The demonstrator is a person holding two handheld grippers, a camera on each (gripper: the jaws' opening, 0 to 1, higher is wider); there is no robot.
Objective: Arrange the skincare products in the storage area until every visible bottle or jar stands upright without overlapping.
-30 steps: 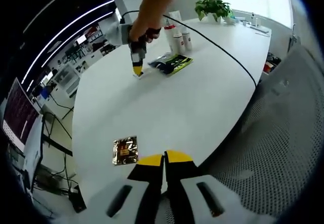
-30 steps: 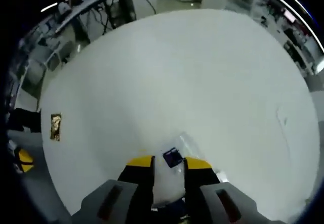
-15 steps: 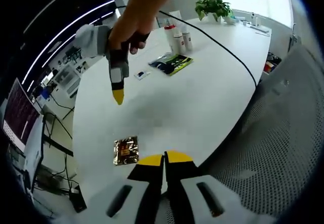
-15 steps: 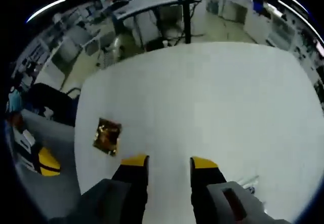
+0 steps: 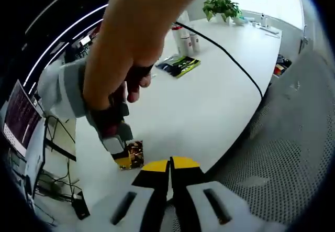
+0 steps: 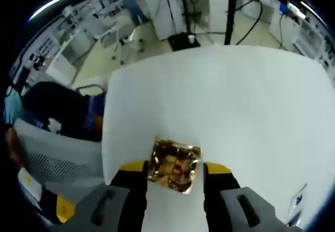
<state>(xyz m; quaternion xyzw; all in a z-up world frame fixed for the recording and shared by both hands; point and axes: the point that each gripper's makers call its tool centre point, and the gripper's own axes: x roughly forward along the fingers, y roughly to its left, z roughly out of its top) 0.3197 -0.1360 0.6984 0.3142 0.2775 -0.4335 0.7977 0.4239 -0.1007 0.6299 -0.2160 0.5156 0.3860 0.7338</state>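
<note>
Spread apart, the jaws of the right gripper (image 6: 173, 168) were seen on either side of a gold foil sachet (image 6: 175, 165) lying flat on the white table (image 6: 246, 106); whether they touched it could not be told. In the left gripper view, that gripper (image 5: 121, 153) was held by a hand (image 5: 125, 64), its tip down at the sachet (image 5: 137, 153) near the table's edge. The left gripper (image 5: 170, 164) was seen with its jaws closed together, nothing between them. Far across the table (image 5: 209, 101), upright white bottles (image 5: 184, 37) stood grouped, a green-and-black packet (image 5: 179, 64) lying just beside them.
</note>
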